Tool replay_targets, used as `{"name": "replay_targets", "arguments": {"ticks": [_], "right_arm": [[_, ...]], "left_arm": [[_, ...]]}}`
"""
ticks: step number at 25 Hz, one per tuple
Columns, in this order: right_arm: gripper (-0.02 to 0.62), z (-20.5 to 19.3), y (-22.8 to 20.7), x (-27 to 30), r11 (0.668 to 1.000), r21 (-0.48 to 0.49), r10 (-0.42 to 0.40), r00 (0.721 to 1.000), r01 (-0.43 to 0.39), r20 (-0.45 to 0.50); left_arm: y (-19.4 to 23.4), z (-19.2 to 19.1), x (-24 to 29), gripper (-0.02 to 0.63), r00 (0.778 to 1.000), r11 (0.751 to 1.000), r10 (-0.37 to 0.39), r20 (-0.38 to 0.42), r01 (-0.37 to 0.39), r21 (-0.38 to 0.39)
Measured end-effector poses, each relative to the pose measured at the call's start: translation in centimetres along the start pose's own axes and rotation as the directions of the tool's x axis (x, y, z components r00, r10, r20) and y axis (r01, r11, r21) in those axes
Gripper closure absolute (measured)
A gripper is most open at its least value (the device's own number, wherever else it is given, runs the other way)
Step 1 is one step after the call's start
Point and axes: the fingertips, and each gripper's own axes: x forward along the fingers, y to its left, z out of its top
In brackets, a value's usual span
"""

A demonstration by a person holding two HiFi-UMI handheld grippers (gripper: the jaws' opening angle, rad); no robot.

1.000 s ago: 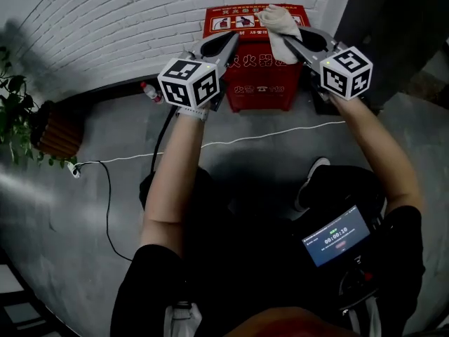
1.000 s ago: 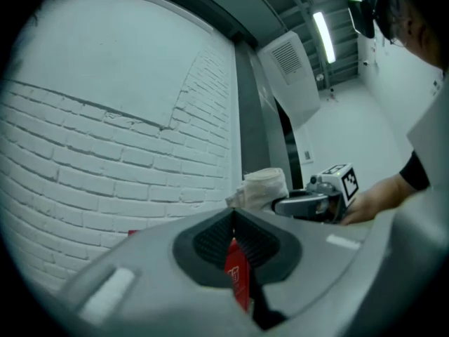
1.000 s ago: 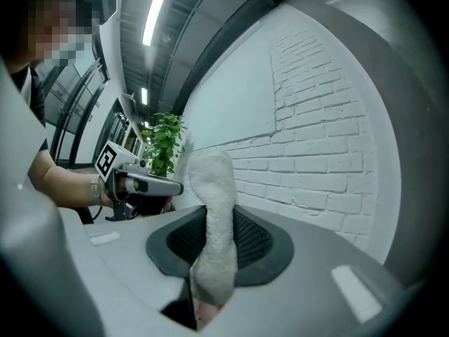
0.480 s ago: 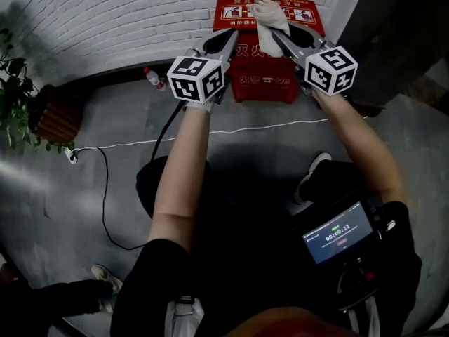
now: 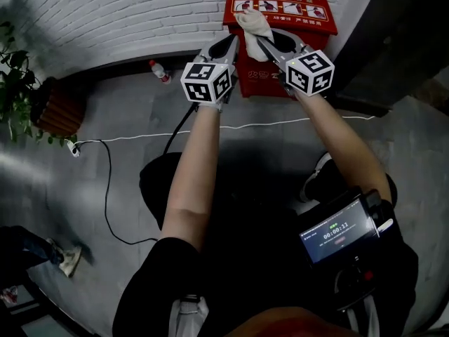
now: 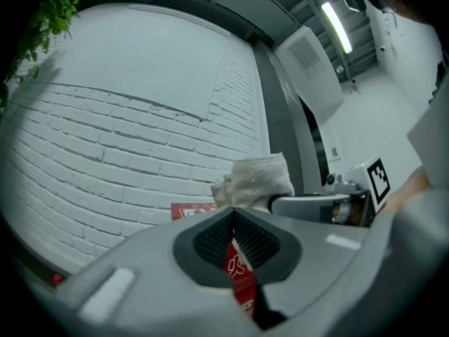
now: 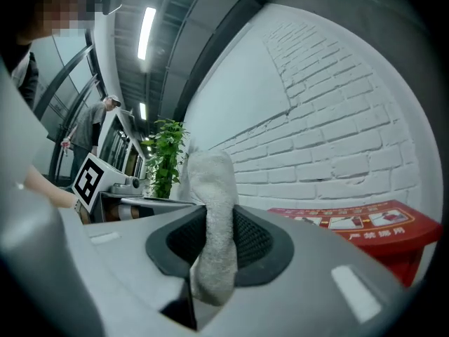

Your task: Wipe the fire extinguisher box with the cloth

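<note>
The red fire extinguisher box (image 5: 291, 20) stands on the floor against the white brick wall; its lid shows in the right gripper view (image 7: 365, 223) and a strip of it between the left jaws (image 6: 237, 272). A pale cloth (image 5: 254, 24) hangs over the box's front left, clamped in my right gripper (image 5: 261, 42). In the right gripper view the cloth (image 7: 212, 223) fills the gap between the jaws. My left gripper (image 5: 233, 42) is shut with nothing in it, just left of the cloth (image 6: 256, 177) and level with the right one.
A plastic bottle (image 5: 158, 70) lies on the floor by the wall, left of the box. A potted plant (image 5: 28, 100) stands at far left. A white cable (image 5: 140, 137) and a black cable (image 5: 106, 195) cross the grey floor. A dark door frame (image 5: 393, 41) borders the box's right.
Both grippers have swung left and further out toward the box, the cloth travelling with the right one from the box's right side to its front left. The view has shifted with them.
</note>
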Motion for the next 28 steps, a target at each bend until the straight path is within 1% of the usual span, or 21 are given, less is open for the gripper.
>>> {"name": "replay_targets", "arguments": {"ticks": [5, 9, 13, 16, 21, 28], "right_arm": [[0.502, -4.4, -0.1, 2.2, 0.999, 0.041, -0.004, 1.0, 0.005, -0.02], [0.502, -8.0, 0.2, 3.9, 0.997, 0.077, 0.007, 0.998, -0.002, -0.059], [0.503, -10.2, 0.2, 5.7, 0.994, 0.108, 0.018, 0.997, -0.01, -0.076], [0.502, -11.4, 0.2, 6.8, 0.992, 0.125, 0.025, 0.996, -0.014, -0.087], [0.502, -12.5, -0.3, 8.4, 0.99, 0.142, 0.029, 0.995, -0.015, -0.097], [0.502, -13.7, -1.8, 9.5, 0.985, 0.173, -0.001, 0.993, 0.021, -0.115]], "left_arm": [[1.7, -3.8, 0.3, 0.603, 0.999, 0.999, 0.033, -0.041, -0.031, 0.038], [3.5, -6.6, 0.0, 0.603, 0.996, 0.998, 0.066, -0.064, -0.066, 0.01], [5.2, -7.8, 0.4, 0.603, 0.993, 0.996, 0.09, -0.076, -0.091, -0.011], [6.1, -8.2, 1.0, 0.603, 0.992, 0.994, 0.099, -0.079, -0.101, -0.029], [7.2, -8.9, 1.7, 0.603, 0.991, 0.994, 0.102, -0.092, -0.105, -0.031], [7.8, -9.9, 2.9, 0.603, 0.989, 0.994, 0.097, -0.115, -0.101, -0.035]]}}
